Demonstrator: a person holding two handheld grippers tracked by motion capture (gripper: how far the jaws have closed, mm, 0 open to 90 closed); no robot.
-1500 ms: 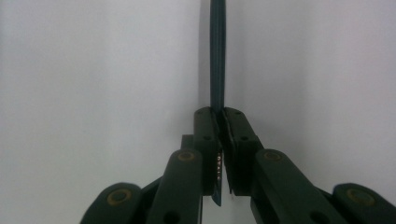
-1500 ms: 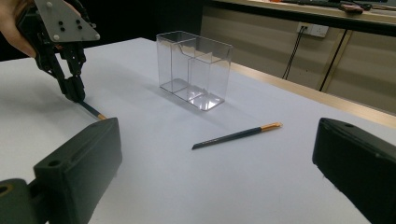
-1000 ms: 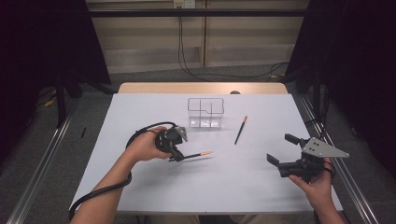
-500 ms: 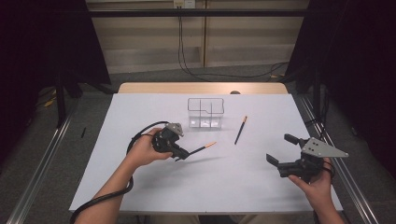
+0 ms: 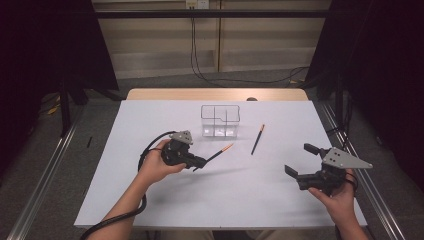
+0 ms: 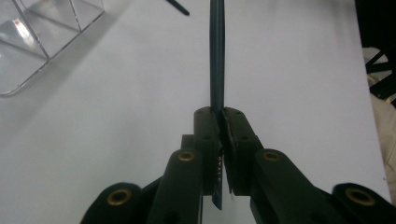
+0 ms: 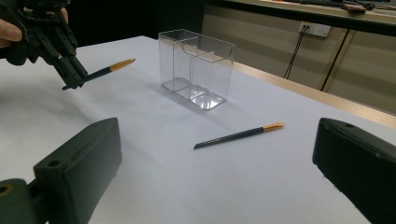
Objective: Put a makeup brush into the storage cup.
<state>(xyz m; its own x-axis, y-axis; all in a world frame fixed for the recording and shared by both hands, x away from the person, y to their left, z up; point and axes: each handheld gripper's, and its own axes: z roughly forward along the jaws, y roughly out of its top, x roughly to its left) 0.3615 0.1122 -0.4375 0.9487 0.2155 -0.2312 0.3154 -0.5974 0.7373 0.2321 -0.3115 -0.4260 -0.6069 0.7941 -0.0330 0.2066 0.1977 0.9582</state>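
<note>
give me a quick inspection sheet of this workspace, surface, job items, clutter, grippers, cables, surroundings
surface: white table, bare apart from the items below
job's things: dark brush with an orange tip, lifted off the table; second brush lying flat right of the clear divided organiser, which stands upright
clutter: nothing seen
grippers: left gripper shut on the dark brush; right gripper open, holding nothing, near the table's right edge
cables: black cable trailing from the left gripper; cords hanging down the far wall
surroundings: dark curtains both sides, floor rails
</note>
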